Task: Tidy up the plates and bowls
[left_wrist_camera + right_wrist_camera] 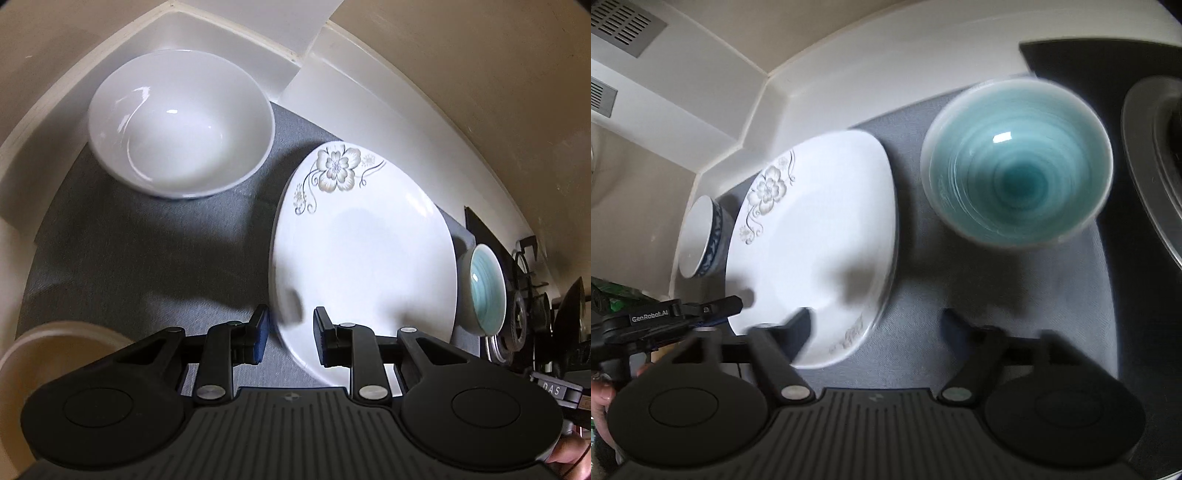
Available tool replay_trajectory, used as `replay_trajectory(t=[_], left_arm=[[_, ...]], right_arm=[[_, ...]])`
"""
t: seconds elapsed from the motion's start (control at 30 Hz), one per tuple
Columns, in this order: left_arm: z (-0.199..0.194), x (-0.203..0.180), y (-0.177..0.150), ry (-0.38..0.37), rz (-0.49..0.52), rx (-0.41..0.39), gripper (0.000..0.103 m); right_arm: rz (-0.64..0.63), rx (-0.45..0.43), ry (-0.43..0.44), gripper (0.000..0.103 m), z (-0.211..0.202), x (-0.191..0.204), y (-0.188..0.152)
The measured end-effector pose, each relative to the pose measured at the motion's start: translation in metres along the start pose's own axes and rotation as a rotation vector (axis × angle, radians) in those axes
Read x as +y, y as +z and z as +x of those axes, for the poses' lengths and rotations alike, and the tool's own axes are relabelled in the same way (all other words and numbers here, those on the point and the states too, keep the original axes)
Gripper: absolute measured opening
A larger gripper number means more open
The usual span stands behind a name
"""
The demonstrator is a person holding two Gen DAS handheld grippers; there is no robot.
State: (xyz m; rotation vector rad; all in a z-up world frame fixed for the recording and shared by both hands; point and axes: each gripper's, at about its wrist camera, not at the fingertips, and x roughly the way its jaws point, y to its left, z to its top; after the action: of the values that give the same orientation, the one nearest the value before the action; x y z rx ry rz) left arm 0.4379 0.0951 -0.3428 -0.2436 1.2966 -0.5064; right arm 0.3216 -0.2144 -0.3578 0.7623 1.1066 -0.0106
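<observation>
A white plate with a flower print (364, 254) lies on a grey mat (147, 266); it also shows in the right wrist view (812, 240). A white bowl (181, 123) stands to its left, with a blue pattern outside (701, 240). A teal bowl (1017, 166) stands to its right, seen small in the left wrist view (485, 291). My left gripper (290, 338) is open, its jaws on either side of the plate's near left rim. My right gripper (875, 332) is open above the mat, its left finger (798, 328) over the plate's near edge.
A cream bowl rim (55, 354) sits at the near left. White counter walls (303, 85) close the back corner. A black stove with burner grates (528, 295) and a dark pan (1152, 158) lie to the right.
</observation>
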Motion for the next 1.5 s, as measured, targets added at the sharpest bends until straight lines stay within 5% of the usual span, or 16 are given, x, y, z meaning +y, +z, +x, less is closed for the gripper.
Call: replay_trajectory(t=[0.1, 0.17, 0.23, 0.53, 0.67, 0.73, 0.8, 0.83, 1.07, 1.1, 1.17, 1.37, 1.5], left_arm=[[0.000, 0.000, -0.004, 0.012, 0.002, 0.011, 0.027], [0.003, -0.002, -0.006, 0.021, -0.011, 0.016, 0.028], [0.004, -0.001, -0.007, 0.017, -0.028, 0.021, 0.027], [0.009, -0.012, -0.010, 0.024, -0.049, 0.018, 0.022], [-0.008, -0.017, -0.014, 0.016, -0.055, 0.001, 0.023], [-0.026, -0.024, -0.022, 0.017, -0.004, -0.038, 0.034], [-0.042, -0.028, -0.035, 0.050, 0.017, -0.068, 0.064], [-0.048, -0.028, -0.042, 0.060, 0.016, -0.079, 0.069], [-0.070, -0.030, -0.095, 0.176, -0.009, -0.095, 0.073], [-0.072, -0.032, -0.102, 0.207, 0.003, -0.100, 0.073], [-0.075, -0.034, -0.117, 0.255, 0.019, -0.107, 0.072], [-0.074, -0.029, -0.148, 0.311, -0.047, -0.076, 0.072], [-0.060, -0.029, -0.156, 0.268, -0.122, -0.026, 0.072]], right_arm=[[0.007, 0.000, -0.004, 0.074, 0.007, 0.002, -0.005], [0.019, 0.005, 0.006, 0.037, 0.015, 0.001, -0.006], [0.044, -0.001, 0.047, 0.022, 0.017, 0.001, -0.005], [0.033, -0.021, 0.042, 0.021, 0.018, 0.000, 0.001], [0.047, 0.016, 0.073, 0.032, 0.013, 0.001, -0.009], [-0.018, 0.043, 0.084, 0.032, 0.009, 0.009, -0.023], [-0.065, 0.080, 0.097, 0.032, 0.007, 0.016, -0.042], [-0.081, 0.100, 0.098, 0.033, 0.009, 0.020, -0.052], [-0.295, 0.207, 0.076, 0.042, 0.031, 0.053, -0.112], [-0.340, 0.192, 0.063, 0.040, 0.030, 0.056, -0.117], [-0.430, 0.180, 0.010, 0.014, 0.028, 0.062, -0.122], [-0.461, 0.120, -0.052, 0.011, 0.002, 0.035, -0.116], [-0.416, 0.103, -0.062, 0.012, -0.015, 0.004, -0.113]])
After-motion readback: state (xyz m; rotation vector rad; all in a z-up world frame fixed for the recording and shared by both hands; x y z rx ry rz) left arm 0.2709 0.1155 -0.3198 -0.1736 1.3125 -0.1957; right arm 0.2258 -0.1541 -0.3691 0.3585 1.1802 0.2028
